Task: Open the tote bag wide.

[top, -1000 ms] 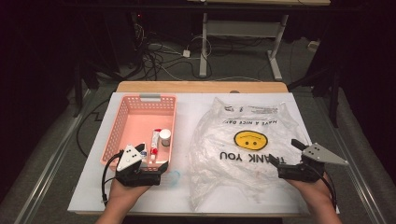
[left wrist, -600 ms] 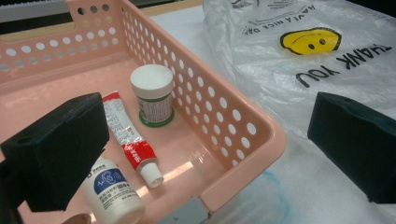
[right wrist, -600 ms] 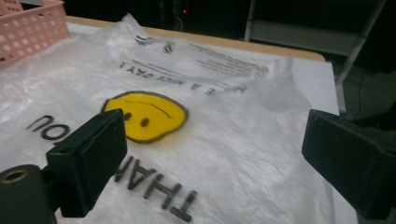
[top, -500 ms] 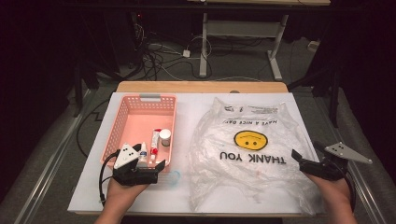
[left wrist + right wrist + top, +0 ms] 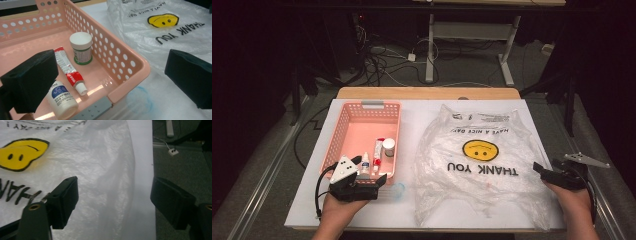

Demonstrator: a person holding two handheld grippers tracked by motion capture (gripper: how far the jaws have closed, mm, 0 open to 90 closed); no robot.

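On the surface (image 5: 422, 112), the basket (image 5: 362, 107) lies left of the plastic bag (image 5: 477, 165); inside it, a tube (image 5: 376, 150) sits between two bottles (image 5: 365, 161), (image 5: 388, 146).

Crinkled glossy plastic bag (image 5: 477, 165) (translucent) beside a smooth perforated plastic basket (image 5: 343, 126).

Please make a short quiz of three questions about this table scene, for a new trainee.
1. True or false: the white jar with a green base lies on its side outside the pink perforated plastic basket.
2. Which printed words sit under the yellow smiley on the clear crinkled plastic bag? A) THANK YOU B) WELCOME C) FRAGILE
3. Fill in: the red and white tube lies between the jar and the small white ____ with a blue label.

Key:
1. False; it stands upright inside the basket.
2. A
3. bottle
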